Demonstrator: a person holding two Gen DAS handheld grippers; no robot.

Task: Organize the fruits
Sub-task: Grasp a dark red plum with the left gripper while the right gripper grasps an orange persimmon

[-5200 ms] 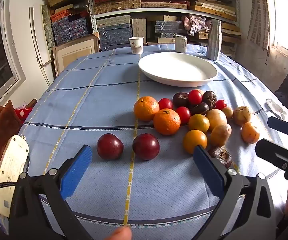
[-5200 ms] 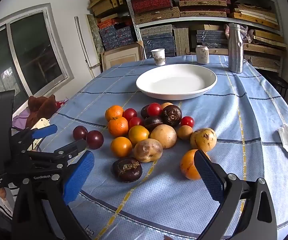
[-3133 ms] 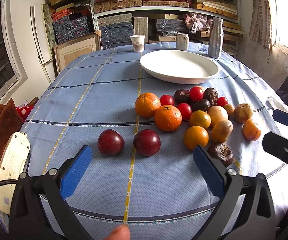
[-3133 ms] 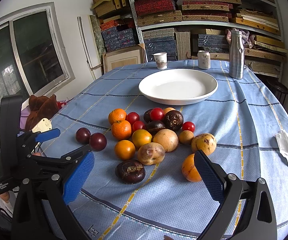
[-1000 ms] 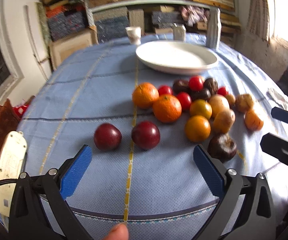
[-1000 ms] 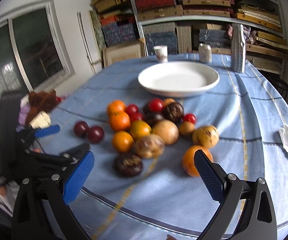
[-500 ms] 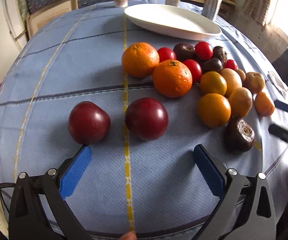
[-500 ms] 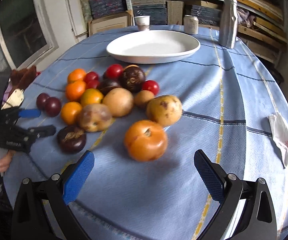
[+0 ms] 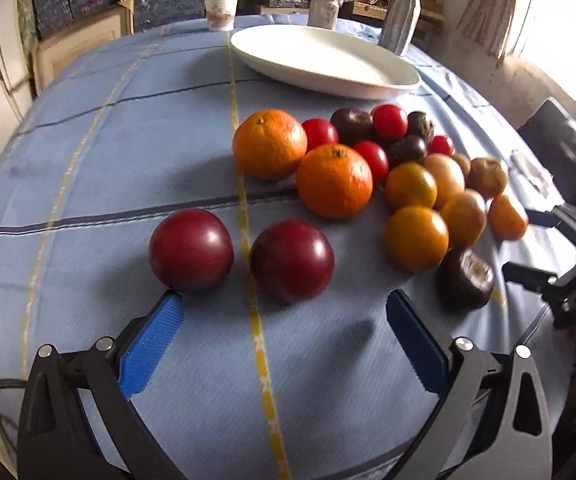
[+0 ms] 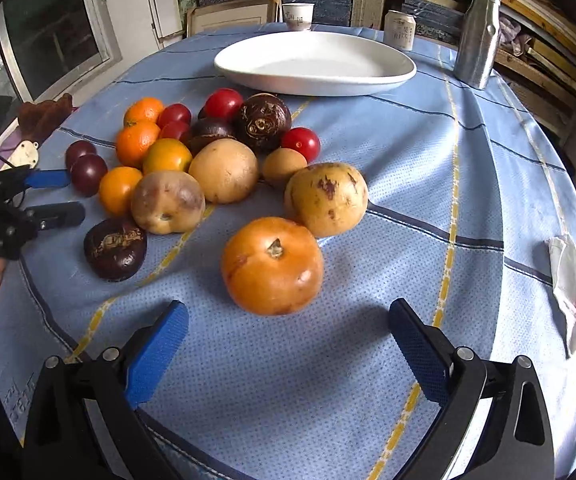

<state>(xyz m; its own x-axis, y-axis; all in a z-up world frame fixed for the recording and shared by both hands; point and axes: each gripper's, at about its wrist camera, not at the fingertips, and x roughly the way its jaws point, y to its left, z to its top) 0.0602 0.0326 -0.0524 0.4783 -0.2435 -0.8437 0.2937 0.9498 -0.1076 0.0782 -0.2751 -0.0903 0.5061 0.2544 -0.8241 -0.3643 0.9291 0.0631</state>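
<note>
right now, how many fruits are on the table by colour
orange fruits: 5
small red fruits: 4
dark red plums: 2
dark brown wrinkled fruits: 4
tan yellow-brown fruits: 4
total: 19

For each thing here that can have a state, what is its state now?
left gripper: open, holds nothing, before two dark red plums.
right gripper: open, holds nothing, before orange persimmon.
white plate: holds no fruit.
metal bottle: upright.
drink can: upright.
paper cup: upright.
</note>
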